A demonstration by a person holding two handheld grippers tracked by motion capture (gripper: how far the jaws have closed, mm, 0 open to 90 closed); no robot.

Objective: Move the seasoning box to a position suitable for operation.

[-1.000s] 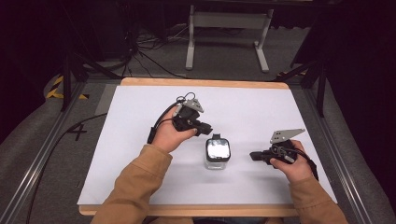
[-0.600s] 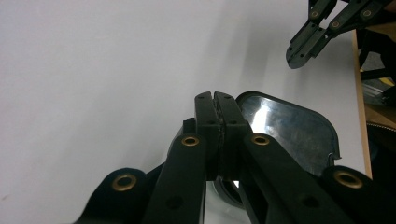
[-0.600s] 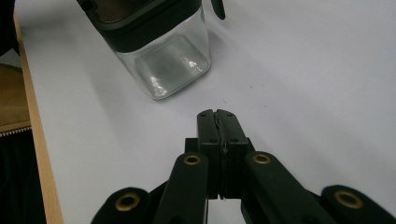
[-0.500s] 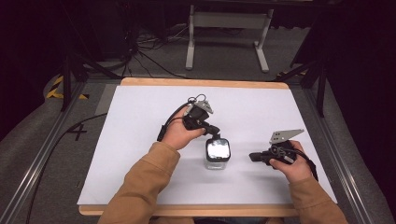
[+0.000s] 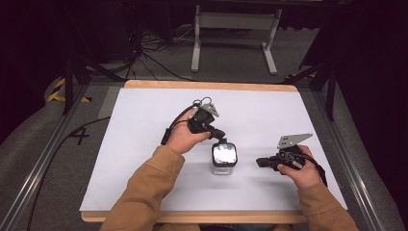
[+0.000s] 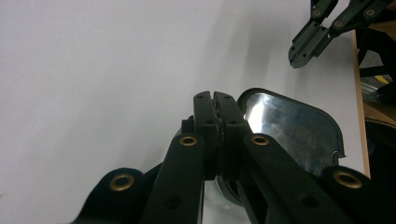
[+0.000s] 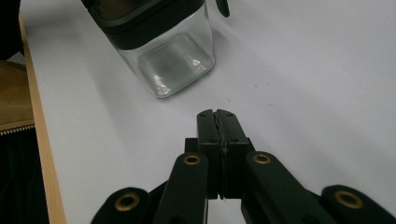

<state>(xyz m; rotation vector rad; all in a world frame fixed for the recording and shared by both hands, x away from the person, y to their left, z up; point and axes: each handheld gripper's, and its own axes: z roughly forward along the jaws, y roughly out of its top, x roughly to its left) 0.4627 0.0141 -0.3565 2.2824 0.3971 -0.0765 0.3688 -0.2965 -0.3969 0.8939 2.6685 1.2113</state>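
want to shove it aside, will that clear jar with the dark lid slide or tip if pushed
The jar looks like rigid clear glass or plastic, so probably stiff and possibly breakable. Its squarish flat base on the white table suggests sliding rather than rolling. It appears empty, so likely light; a push near the lid might tip it.

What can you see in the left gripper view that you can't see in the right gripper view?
The left gripper view looks down on the jar's shiny lid from just above, with the other hand-held gripper farther off at the top right, its jaws together.

The right gripper view looks at the jar from the side: its clear glass body standing on the table, the dark band of the lid above it, and a tan sleeve at the left edge.

Both show the white table and the view's own hand-held gripper with its two black jaws pressed together, holding nothing.
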